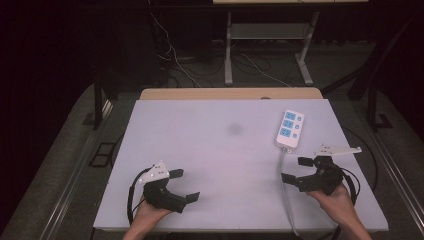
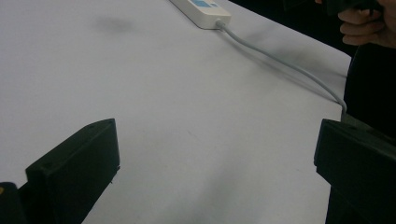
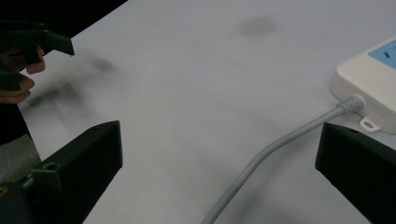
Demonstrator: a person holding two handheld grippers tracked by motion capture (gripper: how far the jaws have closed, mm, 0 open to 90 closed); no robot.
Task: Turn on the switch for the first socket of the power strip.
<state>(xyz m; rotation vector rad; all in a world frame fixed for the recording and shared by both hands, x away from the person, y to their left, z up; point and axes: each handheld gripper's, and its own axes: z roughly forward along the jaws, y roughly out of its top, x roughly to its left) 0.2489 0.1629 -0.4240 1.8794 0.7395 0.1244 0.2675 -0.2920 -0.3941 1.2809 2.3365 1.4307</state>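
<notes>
A white power strip (image 1: 290, 129) lies flat near the right edge of the white table (image 1: 215, 150), toward the far side, its blue sockets facing up. Its grey cord (image 1: 286, 192) runs from the near end back over the near edge. A faint dark smudge (image 1: 234, 129) marks the table's middle. Nothing lies between the strip and either tool. The right gripper (image 1: 296, 170) hovers near the right edge just behind the strip, jaws spread wide and empty, the cord passing between them without contact. The left gripper (image 1: 184, 185) sits near the near-left corner, jaws apart, holding nothing.
</notes>
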